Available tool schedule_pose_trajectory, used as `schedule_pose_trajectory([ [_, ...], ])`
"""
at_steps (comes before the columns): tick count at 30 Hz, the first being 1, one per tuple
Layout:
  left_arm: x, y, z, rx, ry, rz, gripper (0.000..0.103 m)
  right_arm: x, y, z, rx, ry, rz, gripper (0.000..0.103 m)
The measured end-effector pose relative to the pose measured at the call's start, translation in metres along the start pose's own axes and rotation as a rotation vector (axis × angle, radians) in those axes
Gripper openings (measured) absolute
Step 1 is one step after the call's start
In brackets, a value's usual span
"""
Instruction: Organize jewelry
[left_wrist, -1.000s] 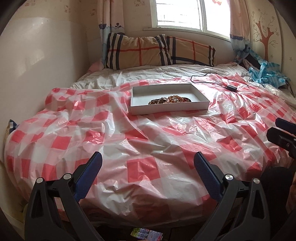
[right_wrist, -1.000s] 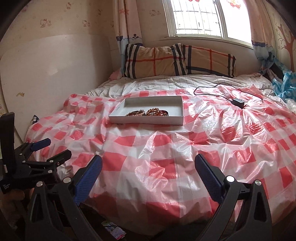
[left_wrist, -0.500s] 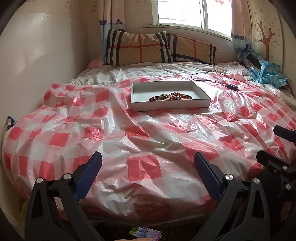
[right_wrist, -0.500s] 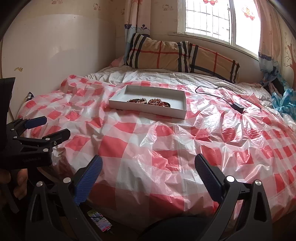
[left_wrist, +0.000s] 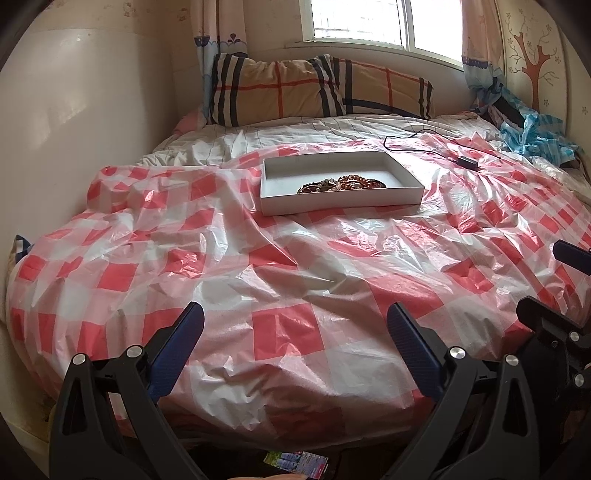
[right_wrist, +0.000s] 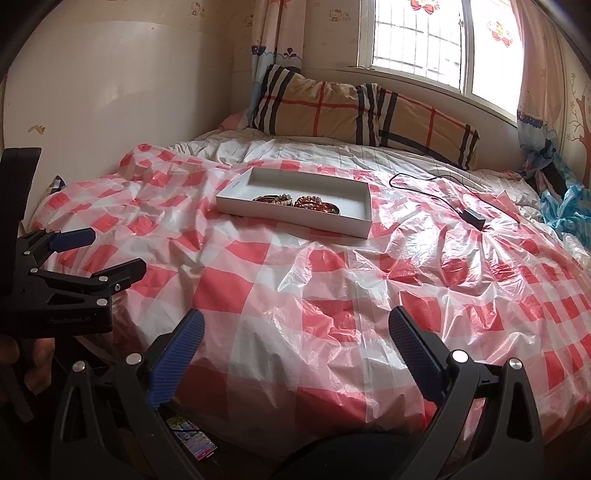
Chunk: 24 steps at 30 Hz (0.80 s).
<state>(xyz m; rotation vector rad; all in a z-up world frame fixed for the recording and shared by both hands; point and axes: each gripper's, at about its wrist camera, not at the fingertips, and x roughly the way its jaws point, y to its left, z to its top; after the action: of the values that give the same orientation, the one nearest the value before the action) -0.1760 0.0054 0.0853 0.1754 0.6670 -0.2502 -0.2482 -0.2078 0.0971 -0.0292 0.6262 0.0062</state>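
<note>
A shallow white box (left_wrist: 280, 170) (right_wrist: 354, 225) lies on the bed's red-and-white checked plastic sheet (left_wrist: 280, 332) (right_wrist: 229, 291), well ahead of both grippers. Inside it is a heap of brown and amber beaded bracelets (left_wrist: 343, 183) (right_wrist: 295, 201). My left gripper (left_wrist: 293, 317) is open over the near end of the bed with nothing between its fingers. My right gripper (right_wrist: 295, 325) is open too, empty, at the bed's foot. Each gripper shows at the edge of the other's view: the left gripper (right_wrist: 107, 254) on the left, the right gripper (left_wrist: 554, 280) on the right.
Two plaid pillows (left_wrist: 317, 92) (right_wrist: 362, 110) lean under the window. A black charger with its cable (left_wrist: 467, 161) (right_wrist: 472, 218) lies right of the box. Blue cloth (left_wrist: 535, 133) is piled at the far right. A wall panel (left_wrist: 81, 110) borders the left. A colourful packet (left_wrist: 295, 461) lies on the floor.
Both grippers have risen and moved slightly closer to the bed, so the box sits lower in each view. They stay open and empty.
</note>
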Motion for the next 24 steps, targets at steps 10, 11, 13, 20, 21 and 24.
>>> schedule_pose_trajectory([
  [10,0.0031,0.0036,-0.0002,-0.031,0.019,-0.018,0.095,-0.0003,-0.0028,-0.0008,0.013,0.0,0.004,0.096],
  [11,0.0034,0.0033,-0.0002,-0.029,0.02,-0.017,0.095,-0.0003,-0.0026,-0.0008,0.011,0.001,0.003,0.096],
  [13,0.0035,0.0033,-0.0004,-0.028,0.021,-0.016,0.095,-0.0003,-0.0034,-0.0011,0.01,0.001,0.003,0.096],
  [20,0.0055,0.0031,-0.0004,-0.028,0.026,-0.018,0.095,0.0,-0.0031,-0.001,0.013,0.001,0.003,0.096],
  [21,0.0054,0.003,-0.0004,-0.028,0.026,-0.017,0.095,-0.0001,-0.003,-0.001,0.014,0.001,0.004,0.096],
  [24,0.0055,0.0029,-0.0004,-0.03,0.024,-0.021,0.095,0.0,-0.0033,-0.0009,0.013,0.001,0.004,0.096],
])
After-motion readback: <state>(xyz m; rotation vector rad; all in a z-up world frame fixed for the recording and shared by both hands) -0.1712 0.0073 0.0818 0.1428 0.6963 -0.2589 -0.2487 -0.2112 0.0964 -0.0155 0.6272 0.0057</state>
